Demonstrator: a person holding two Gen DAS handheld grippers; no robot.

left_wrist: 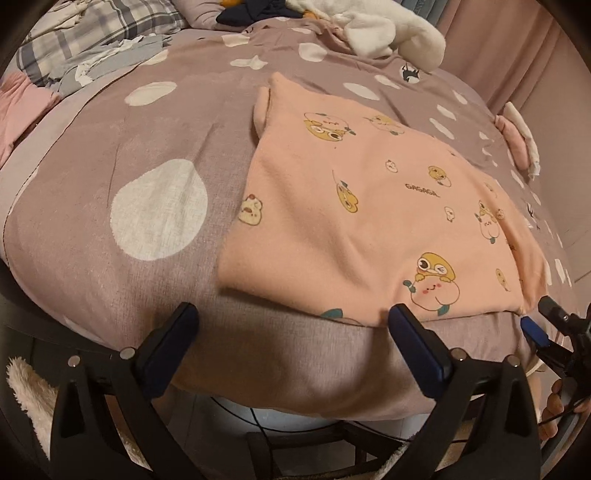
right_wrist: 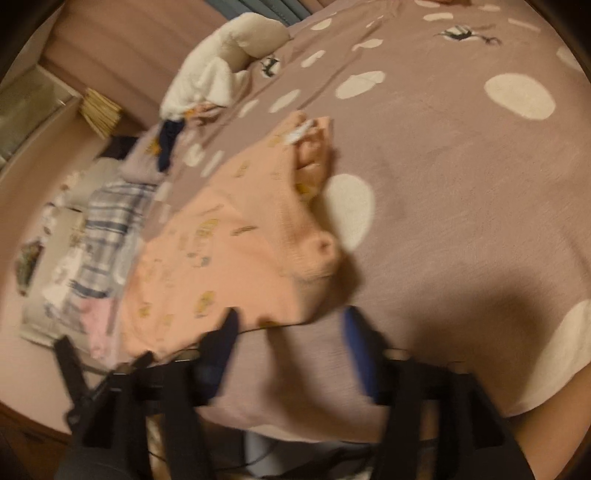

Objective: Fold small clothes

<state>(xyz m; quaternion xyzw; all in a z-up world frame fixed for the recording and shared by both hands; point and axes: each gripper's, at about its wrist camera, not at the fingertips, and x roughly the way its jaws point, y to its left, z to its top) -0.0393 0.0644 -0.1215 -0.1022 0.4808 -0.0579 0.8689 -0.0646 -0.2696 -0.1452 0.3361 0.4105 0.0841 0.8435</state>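
A small peach garment (left_wrist: 369,214) printed with yellow cartoon figures lies flat on the mauve spotted bedcover (left_wrist: 110,155). My left gripper (left_wrist: 291,317) is open and empty at the garment's near edge, its right finger (left_wrist: 402,317) touching the hem. My right gripper (left_wrist: 535,314) shows at the far right by the garment's near right corner. In the blurred right wrist view the same garment (right_wrist: 221,258) lies with a bunched sleeve (right_wrist: 317,251), and my right gripper (right_wrist: 291,325) is open just short of its near edge.
A pile of plaid and pale clothes (left_wrist: 85,44) sits at the far left of the bed. A white plush blanket (left_wrist: 388,29) and dark clothing (left_wrist: 255,11) lie at the far end. The bed's near edge (left_wrist: 295,391) drops off below my fingers.
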